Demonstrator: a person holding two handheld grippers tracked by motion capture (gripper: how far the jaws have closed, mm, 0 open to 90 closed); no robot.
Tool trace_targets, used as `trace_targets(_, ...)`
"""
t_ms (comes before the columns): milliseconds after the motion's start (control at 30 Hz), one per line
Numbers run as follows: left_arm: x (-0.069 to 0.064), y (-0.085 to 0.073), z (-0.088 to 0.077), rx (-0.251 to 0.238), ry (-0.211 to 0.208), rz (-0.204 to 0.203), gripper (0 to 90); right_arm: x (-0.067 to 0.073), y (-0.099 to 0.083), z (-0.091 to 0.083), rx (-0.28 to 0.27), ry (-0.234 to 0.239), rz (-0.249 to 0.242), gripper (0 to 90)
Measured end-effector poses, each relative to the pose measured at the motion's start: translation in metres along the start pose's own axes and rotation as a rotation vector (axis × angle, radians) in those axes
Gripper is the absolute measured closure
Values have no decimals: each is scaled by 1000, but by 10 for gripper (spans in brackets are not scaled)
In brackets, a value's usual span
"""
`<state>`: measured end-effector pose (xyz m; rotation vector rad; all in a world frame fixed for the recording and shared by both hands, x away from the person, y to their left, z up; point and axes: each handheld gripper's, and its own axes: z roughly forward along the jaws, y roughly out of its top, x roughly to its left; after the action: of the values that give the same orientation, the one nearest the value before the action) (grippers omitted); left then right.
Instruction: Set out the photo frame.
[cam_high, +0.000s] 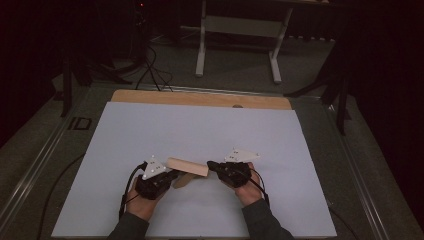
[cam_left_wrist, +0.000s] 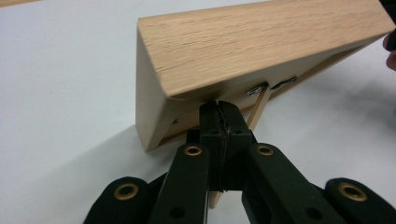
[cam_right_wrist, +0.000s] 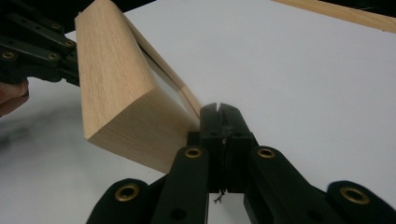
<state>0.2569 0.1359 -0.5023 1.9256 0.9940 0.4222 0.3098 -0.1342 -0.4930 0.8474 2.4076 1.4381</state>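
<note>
while both black jaw pairs are sitting clenched, the left gripper (cam_left_wrist: 219, 122) is pinching the thin stand strut (cam_left_wrist: 259, 108) of the pale oak-grained wooden frame (cam_left_wrist: 243, 51), and the right gripper (cam_right_wrist: 220, 122) is pressing at its end.

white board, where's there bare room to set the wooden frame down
Most of the white board is bare: the stretch between the wooden frame and the far wood strip, plus both side margins. It is crowded only near the front edge, where the left gripper and right gripper meet the frame.

High view looks down from afar; both tool views closely share the wooden frame (cam_left_wrist: 261, 46).
</note>
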Motion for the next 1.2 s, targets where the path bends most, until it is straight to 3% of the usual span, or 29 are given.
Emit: trace_targets(1200,-9,6,2,-14,-22,18,896,9,0,2,4,19,-21,894)
